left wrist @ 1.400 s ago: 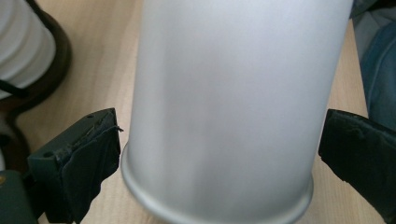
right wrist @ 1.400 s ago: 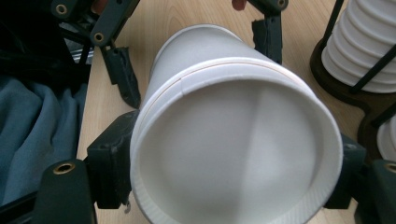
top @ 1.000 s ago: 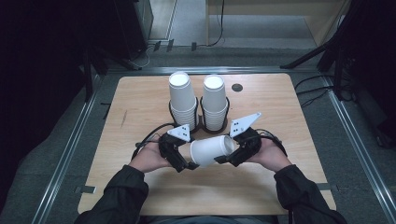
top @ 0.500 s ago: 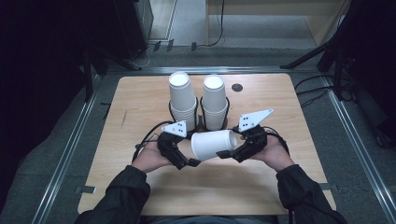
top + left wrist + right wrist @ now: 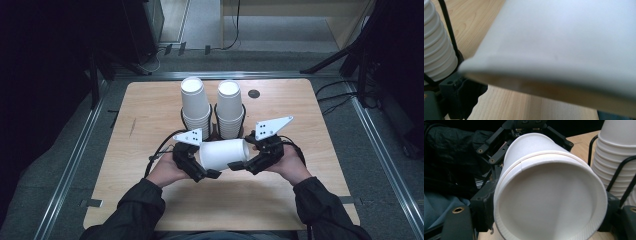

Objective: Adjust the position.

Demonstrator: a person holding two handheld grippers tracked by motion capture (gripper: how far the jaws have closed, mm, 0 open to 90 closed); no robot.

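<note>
Right gripper (image 5: 239, 165) fingers clamp cup (image 5: 223, 153) rim end; left gripper (image 5: 212, 174) fingers grasp its base.

No legible text — none anywhere

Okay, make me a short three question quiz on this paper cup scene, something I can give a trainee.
1. True or false: the paper cup held between the grippers stands upright on the table.
2. How many stacks of cups stand in the wire holder?
3. Which end of the cup faces the right gripper: A) open mouth, B) closed base?

Key
1. False: it lies sideways, lifted, with the left gripper at its other end.
2. Two.
3. A.
</note>
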